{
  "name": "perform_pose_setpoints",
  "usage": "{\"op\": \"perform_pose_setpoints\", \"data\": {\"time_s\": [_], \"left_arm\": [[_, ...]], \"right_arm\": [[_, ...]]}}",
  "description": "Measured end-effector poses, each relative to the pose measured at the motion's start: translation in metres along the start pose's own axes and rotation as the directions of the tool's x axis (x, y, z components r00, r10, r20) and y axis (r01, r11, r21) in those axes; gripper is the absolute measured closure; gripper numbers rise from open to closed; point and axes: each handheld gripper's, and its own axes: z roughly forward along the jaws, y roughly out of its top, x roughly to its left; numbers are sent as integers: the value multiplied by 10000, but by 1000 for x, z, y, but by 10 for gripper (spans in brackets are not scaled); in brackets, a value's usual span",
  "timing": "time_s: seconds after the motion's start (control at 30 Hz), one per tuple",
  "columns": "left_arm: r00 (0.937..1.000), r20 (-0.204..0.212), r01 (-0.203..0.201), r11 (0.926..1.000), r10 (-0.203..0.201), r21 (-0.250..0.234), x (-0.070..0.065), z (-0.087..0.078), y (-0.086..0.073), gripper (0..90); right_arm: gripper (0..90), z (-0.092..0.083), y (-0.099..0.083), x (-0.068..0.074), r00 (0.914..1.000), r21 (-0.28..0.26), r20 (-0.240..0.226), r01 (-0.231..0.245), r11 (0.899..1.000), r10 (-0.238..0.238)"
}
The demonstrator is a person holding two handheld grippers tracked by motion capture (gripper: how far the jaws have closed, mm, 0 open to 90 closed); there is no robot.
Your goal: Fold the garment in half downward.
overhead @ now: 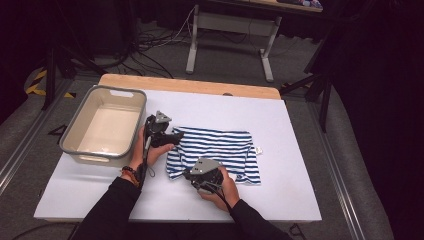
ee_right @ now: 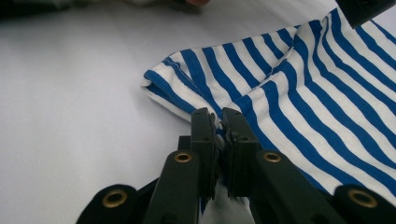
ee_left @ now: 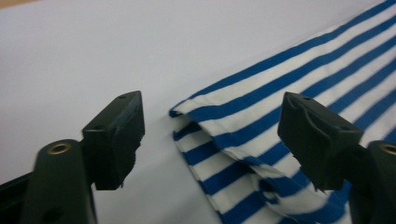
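The right gripper point(ee_right: 218, 122) is clamped on the near edge of the striped shirt point(overhead: 220, 150), its two black jaws pressed together with a fold of blue-and-white cloth pinched between them. The left gripper point(ee_left: 210, 135) has its jaws standing apart, straddling the shirt's left corner, where the layers of cloth part slightly; the pads do not press on the fabric. In the high view the left gripper point(overhead: 161, 131) sits at the shirt's left edge and the right gripper point(overhead: 204, 172) at its near edge, each held in one hand, with dark sleeves coming in from below. There are two grippers, one shirt and one tub point(overhead: 105, 125). The shirt lies loosely folded near the middle of the table, its long axis running left to right across it and its stripes running the same way; a small white tag point(overhead: 259, 149) sticks out at its right edge. The tub, grey-rimmed and pale inside, stands just left of the left gripper, well apart from the shirt's far end. The table point(overhead: 280, 190) has a white top, with a wooden strip point(overhead: 200, 86) showing along its far edge. Around it is grey carpet point(overhead: 345, 150), with cables on the floor and the legs of another table point(overhead: 230, 25) beyond, in a dim room.
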Motion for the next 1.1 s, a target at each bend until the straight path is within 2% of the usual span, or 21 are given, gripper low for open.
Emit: {"op": "perform_pose_setpoints", "data": {"time_s": [0.1,0.27,0.37,0.47,0.57,0.63,0.7,0.73,0.8,0.9,1.0,1.1], "left_arm": [[9994,-103,339,9991,-337,244,7,6,2,318],[9993,-358,151,9978,-128,645,6,15,3,344],[9996,-178,250,9974,-239,681,7,17,2,391],[10000,-25,71,9959,-69,900,6,19,2,471],[9992,139,-396,9931,383,1108,3,20,3,547],[9992,357,-229,9941,192,1057,6,19,3,590],[9983,561,119,9949,-176,1000,10,19,3,714],[9971,726,148,9948,-222,1009,11,19,3,784],[9970,773,-7,9947,-73,1026,10,19,3,841],[9981,589,-243,9951,187,959,7,18,3,853],[9983,563,-158,9973,117,723,7,16,3,858],[9983,576,-21,9996,4,284,4,9,4,861]], "right_arm": [[843,0,0,0,10000,-5,-5,-72,10000,72],[842,0,0,0,10000,-12,-6,-59,10000,59],[842,0,0,0,10000,-19,-4,-60,10000,60],[841,0,0,0,10000,-7,-22,-95,10000,95],[840,0,0,0,10000,-8,-8,-78,10000,78],[841,0,0,0,10000,-9,-3,-80,10000,80],[842,0,0,0,10000,-8,18,-14,10000,14],[843,0,0,0,10000,-5,48,7,10000,-7],[844,0,0,0,10000,-20,44,-10,10000,10],[845,0,0,1,9999,-51,139,12,10000,-11],[846,-1,-1,3,9998,-79,199,75,9999,-74],[847,-3,-1,2,9999,-310,143,-16,9995,21]]}}
